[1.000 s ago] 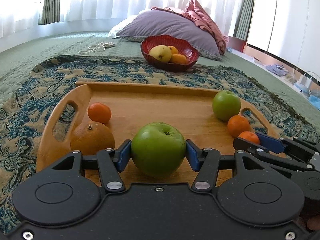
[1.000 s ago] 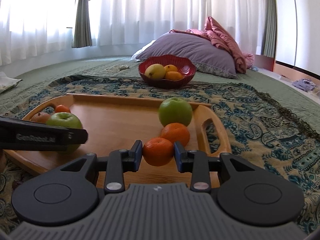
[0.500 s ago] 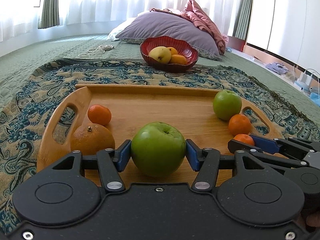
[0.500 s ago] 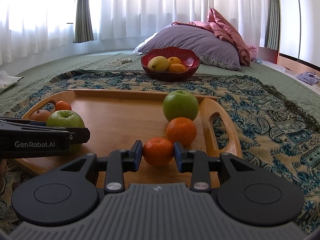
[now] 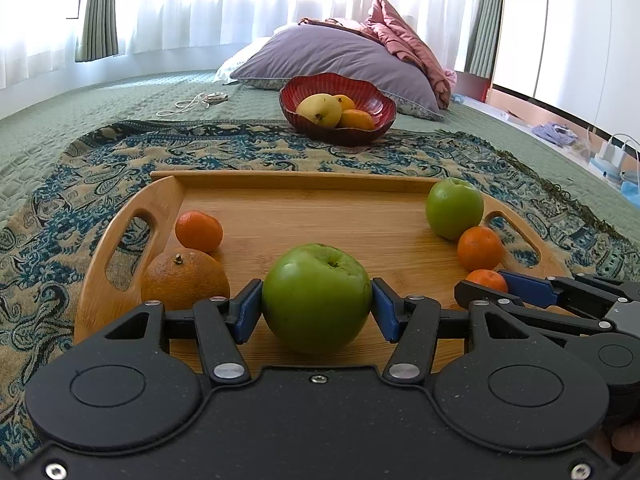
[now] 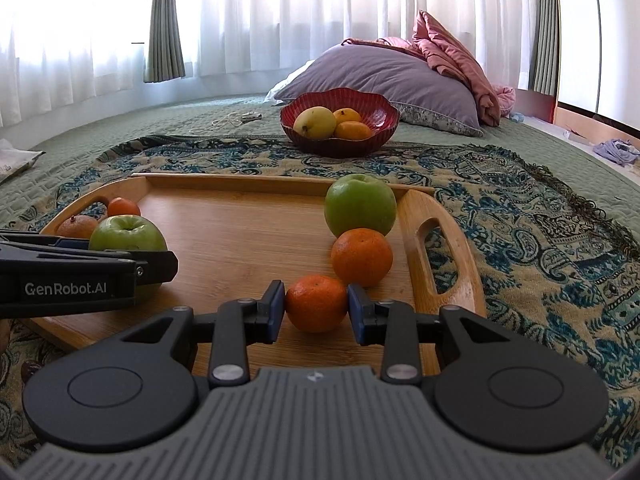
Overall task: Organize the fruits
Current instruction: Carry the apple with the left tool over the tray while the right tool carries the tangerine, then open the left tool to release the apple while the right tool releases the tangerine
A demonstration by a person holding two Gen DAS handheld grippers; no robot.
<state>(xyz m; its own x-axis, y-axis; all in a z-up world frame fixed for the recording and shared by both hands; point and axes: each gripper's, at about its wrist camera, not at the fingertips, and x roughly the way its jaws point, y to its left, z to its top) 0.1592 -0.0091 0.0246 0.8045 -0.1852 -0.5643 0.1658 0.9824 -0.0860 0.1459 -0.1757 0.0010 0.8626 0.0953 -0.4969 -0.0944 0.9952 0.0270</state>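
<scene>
A rectangular wooden tray with cut-out handles (image 5: 280, 196) sits on a blue and beige patterned cloth (image 5: 80, 184) spread over a green quilted bed cover (image 6: 120, 132).

The left gripper (image 5: 316, 310) grasps a large green apple (image 5: 316, 298) near the tray's front edge; its blue pads press both sides of the fruit. Whether the apple rests on the wood or is just clear of it cannot be told.

The right gripper (image 6: 316, 308) is clenched on a small orange mandarin (image 6: 316, 303) at the front right of the tray, one pad on each side.

Just behind that mandarin, touching it, lies a second, rounder mandarin (image 6: 362, 257), and behind that a second green apple (image 6: 360, 205) by the right handle.

At the tray's left end, a big dull orange with a stem (image 5: 185, 278) lies against the left wall, with a small bright mandarin (image 5: 199, 231) just behind it.

Beyond the tray, on the cloth's far edge, stands a red ribbed bowl (image 5: 372, 100) holding a yellow pear-like fruit (image 5: 319, 110) and two orange fruits. A purple pillow (image 6: 384, 74) lies behind it, before white curtains.
</scene>
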